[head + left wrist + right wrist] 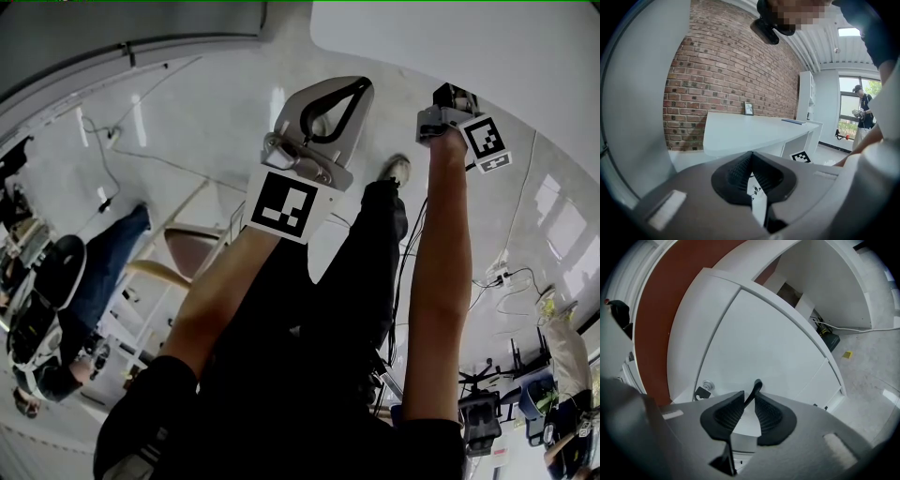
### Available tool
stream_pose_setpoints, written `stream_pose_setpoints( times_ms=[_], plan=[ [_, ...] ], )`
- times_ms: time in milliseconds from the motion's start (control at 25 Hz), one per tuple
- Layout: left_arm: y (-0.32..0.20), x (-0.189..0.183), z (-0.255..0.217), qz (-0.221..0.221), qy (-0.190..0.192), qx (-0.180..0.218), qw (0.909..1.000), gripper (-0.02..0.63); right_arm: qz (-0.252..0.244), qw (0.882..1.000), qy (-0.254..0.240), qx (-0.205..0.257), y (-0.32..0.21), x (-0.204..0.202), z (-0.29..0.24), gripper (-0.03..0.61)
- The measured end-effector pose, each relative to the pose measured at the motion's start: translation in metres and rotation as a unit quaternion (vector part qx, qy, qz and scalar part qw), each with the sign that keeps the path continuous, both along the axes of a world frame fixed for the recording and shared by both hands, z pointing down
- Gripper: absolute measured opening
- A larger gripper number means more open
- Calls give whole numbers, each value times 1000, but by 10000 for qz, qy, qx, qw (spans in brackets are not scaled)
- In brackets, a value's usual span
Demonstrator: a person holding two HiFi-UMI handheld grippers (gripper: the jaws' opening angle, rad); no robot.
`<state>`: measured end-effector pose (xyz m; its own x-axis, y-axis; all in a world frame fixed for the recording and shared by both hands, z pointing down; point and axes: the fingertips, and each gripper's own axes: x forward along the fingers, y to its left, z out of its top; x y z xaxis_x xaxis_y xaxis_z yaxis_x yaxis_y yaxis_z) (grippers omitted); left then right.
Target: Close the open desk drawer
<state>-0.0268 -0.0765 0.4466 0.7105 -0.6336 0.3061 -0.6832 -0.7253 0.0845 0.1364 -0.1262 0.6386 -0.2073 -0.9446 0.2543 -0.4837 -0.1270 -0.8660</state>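
In the right gripper view a white drawer front (759,348) fills the middle, with a round lock (708,385) at its lower left. A thin black handle strip (756,386) rises between the pads of my right gripper (750,395), which is shut on it. The left gripper (751,158) is shut on nothing and hangs in the air, pointing toward the white desk (750,131). In the head view both grippers are held out in front: the left gripper (349,94) is beside the right gripper (448,98), near the white desk top (450,37).
A brick wall (726,65) stands behind the desk, and a small picture frame (748,108) sits on it. Someone stands by the window (862,108). Cables and a black box (829,341) lie under the desk. A seated person (94,281) and floor cables (506,277) are nearby.
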Motion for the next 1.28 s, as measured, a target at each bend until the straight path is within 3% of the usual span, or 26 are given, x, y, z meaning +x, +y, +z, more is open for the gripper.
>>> stream_pose_setpoints(
  times_ms=[280, 720, 1040, 1280],
  plan=[
    [2, 2, 4, -18, -20, 27, 10000, 17, -40, 9993, 10, 360, 1, 2, 3, 78],
    [8, 3, -2, 43, -141, 82, 9999, 17, -74, 9987, 46, 496, 1, 1, 3, 98],
    [21, -3, -22, -5, -68, 163, 9998, 17, 199, 9997, -54, 125, 49, 4, 10, 108],
    [36, 9, -58, 49, -59, 400, 9992, 17, -217, 9976, 466, -467, 111, 10, -3, 66]
  ],
)
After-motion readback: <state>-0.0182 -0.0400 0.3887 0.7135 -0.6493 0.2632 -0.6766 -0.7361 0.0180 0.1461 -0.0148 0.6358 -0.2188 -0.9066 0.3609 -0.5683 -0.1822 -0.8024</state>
